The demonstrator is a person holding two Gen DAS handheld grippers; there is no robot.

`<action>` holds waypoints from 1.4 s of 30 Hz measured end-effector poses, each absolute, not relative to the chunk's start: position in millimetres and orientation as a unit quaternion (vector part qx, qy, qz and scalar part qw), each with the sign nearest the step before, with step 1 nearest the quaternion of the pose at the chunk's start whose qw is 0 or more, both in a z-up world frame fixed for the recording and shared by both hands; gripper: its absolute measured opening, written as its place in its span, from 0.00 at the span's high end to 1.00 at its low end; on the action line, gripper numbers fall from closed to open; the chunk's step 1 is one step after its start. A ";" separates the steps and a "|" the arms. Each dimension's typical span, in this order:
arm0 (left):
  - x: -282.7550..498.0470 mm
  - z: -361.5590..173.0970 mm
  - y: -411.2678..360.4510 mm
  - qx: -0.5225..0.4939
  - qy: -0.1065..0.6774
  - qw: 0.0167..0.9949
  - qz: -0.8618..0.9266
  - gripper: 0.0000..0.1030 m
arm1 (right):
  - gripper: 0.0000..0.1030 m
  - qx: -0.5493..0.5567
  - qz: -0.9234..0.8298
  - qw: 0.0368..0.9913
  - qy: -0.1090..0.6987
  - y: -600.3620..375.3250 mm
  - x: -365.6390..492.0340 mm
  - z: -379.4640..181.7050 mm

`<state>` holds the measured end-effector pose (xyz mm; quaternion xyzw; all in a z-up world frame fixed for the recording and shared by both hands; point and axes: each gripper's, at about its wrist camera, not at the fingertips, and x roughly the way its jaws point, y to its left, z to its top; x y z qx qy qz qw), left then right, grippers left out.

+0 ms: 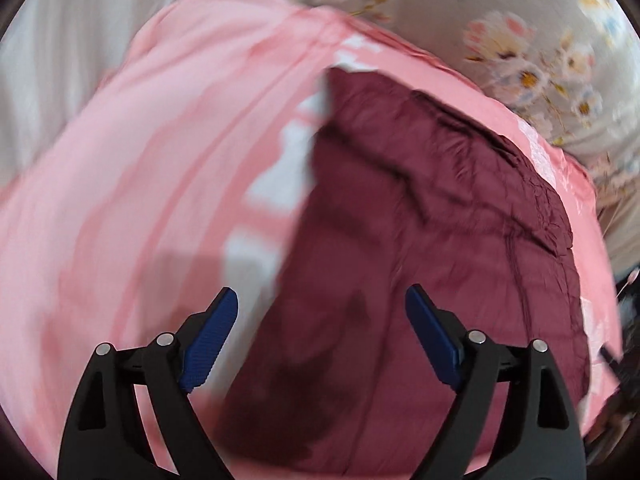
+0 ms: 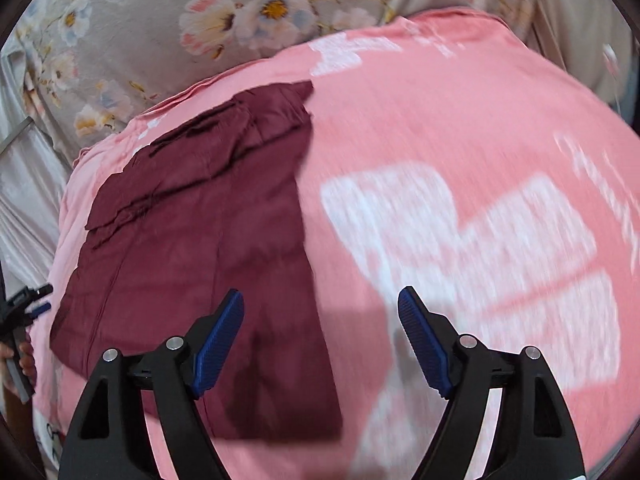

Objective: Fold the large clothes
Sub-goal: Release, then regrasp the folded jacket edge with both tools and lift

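A dark maroon garment (image 1: 420, 248) lies folded flat on a pink sheet (image 1: 140, 168) with white patches. My left gripper (image 1: 322, 300) is open and empty, hovering above the garment's left edge. In the right wrist view the same garment (image 2: 200, 240) lies left of centre on the pink sheet (image 2: 440, 120). My right gripper (image 2: 320, 300) is open and empty above the garment's right edge. The left gripper (image 2: 24, 308) shows at the far left edge of that view, held in a hand. Both views are motion-blurred.
A grey floral bedcover (image 2: 160, 20) lies beyond the pink sheet, also seen in the left wrist view (image 1: 540, 60). Pale grey fabric (image 1: 60, 60) lies at the upper left.
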<state>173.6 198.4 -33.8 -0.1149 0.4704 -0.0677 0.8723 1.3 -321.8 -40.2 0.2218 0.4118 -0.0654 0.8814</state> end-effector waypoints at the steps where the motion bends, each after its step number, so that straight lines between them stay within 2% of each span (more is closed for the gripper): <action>1: 160.9 -40.6 208.5 -0.132 0.474 0.868 -0.066 0.19 | 0.25 0.230 -0.060 0.880 0.411 -319.3 -7.4 -44.1; 5: 131.7 -61.4 227.2 -0.156 0.479 0.862 -0.060 0.19 | 0.25 0.248 -0.043 0.875 0.412 -307.4 -19.3 -58.7; 11: 128.3 -71.1 230.0 -0.193 0.464 0.863 -0.061 0.20 | 0.24 0.269 -0.037 0.879 0.393 -292.0 -5.2 -63.2; 12: 129.1 -70.3 227.0 -0.193 0.461 0.864 -0.061 0.22 | 0.24 0.272 -0.037 0.878 0.392 -290.7 -2.5 -63.8; 13: 128.6 -69.3 224.8 -0.192 0.459 0.865 -0.064 0.30 | 0.26 0.274 -0.037 0.878 0.391 -287.4 0.3 -64.2; 14: 126.8 -68.6 222.6 -0.192 0.460 0.864 -0.070 0.36 | 0.35 0.272 -0.037 0.878 0.392 -285.9 1.1 -63.9; 15: 127.7 -68.4 217.7 -0.191 0.466 0.860 -0.083 0.51 | 0.49 0.269 -0.039 0.878 0.394 -282.7 2.6 -63.6; 16: 126.4 -69.2 215.9 -0.191 0.471 0.857 -0.088 0.61 | 0.56 0.268 -0.040 0.878 0.395 -281.7 2.1 -62.9; 17: 125.9 -68.6 212.6 -0.188 0.473 0.856 -0.089 0.63 | 0.69 0.270 -0.038 0.878 0.394 -280.7 0.7 -60.7; 18: 123.6 -66.6 209.5 -0.180 0.470 0.860 -0.090 0.73 | 0.80 0.272 -0.036 0.879 0.391 -280.5 -1.2 -58.3; 19: 120.4 -63.5 206.6 -0.169 0.467 0.864 -0.089 0.83 | 0.84 0.274 -0.033 0.880 0.386 -281.3 -4.9 -54.9; 20: 116.8 -60.1 205.5 -0.164 0.462 0.867 -0.090 0.86 | 0.89 0.275 -0.030 0.882 0.382 -281.6 -8.7 -51.5; 22: 108.5 -52.8 207.6 -0.171 0.451 0.870 -0.097 0.92 | 0.92 0.276 -0.026 0.886 0.372 -282.3 -16.8 -42.8; 29: 56.2 -9.7 222.4 -0.201 0.417 0.878 -0.125 0.95 | 0.94 0.264 -0.010 0.902 0.342 -276.3 -74.0 0.6; 34: -1.3 32.6 237.3 -0.211 0.397 0.883 -0.133 0.96 | 0.94 0.227 -0.002 0.931 0.285 -263.8 -131.9 58.7; 39: -38.3 97.7 251.3 -0.194 0.325 0.918 -0.121 0.96 | 0.95 0.226 0.000 0.952 0.208 -265.8 -154.0 118.8; 42: -38.3 130.5 247.2 -0.173 0.281 0.937 -0.114 1.00 | 0.95 0.240 0.006 0.954 0.179 -276.1 -138.1 138.8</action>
